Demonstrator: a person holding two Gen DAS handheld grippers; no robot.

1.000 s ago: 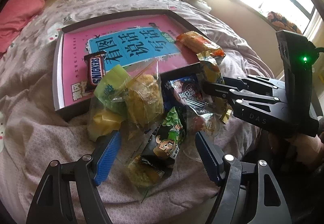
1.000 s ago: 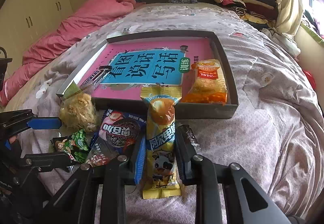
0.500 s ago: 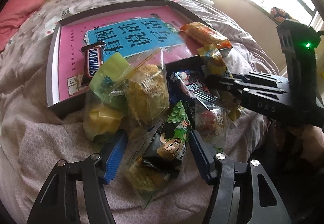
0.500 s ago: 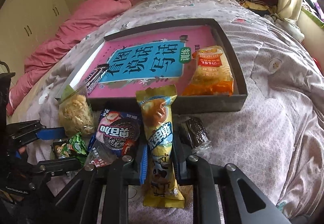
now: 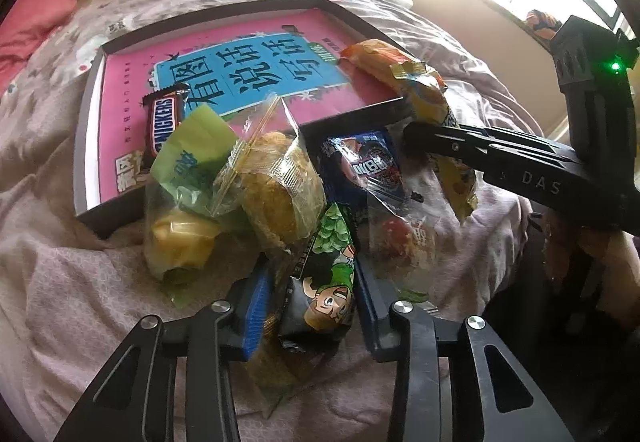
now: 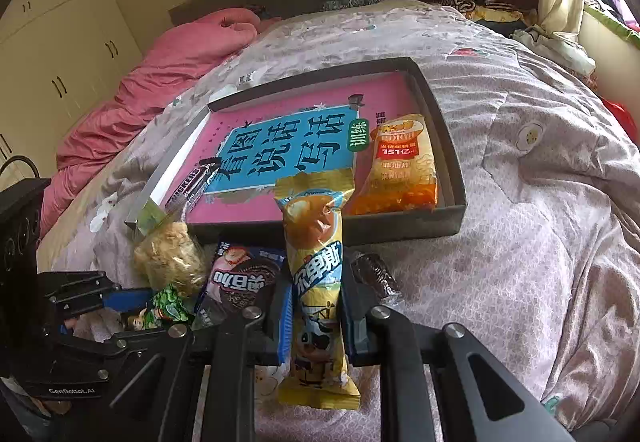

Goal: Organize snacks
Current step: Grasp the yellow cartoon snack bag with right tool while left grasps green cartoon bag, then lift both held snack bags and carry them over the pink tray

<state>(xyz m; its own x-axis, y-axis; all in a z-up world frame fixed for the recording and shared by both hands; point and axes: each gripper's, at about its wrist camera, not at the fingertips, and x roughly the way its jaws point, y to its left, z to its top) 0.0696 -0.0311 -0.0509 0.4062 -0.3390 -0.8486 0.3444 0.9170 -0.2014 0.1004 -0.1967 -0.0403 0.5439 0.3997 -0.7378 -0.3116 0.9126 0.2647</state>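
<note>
My right gripper (image 6: 316, 316) pinches the yellow bar (image 6: 316, 282), a long wrapper with a cow picture, its top just before the tray's (image 6: 452, 162) near wall. My left gripper (image 5: 310, 306) has now closed on the green cartoon packet (image 5: 328, 274), just outside that wall; a second ago its fingers were spread. A Snickers (image 5: 164, 122) lies inside the tray.

Glossy plastic wrappers (image 6: 316, 282) — matt quilt (image 6: 520, 282)
</note>
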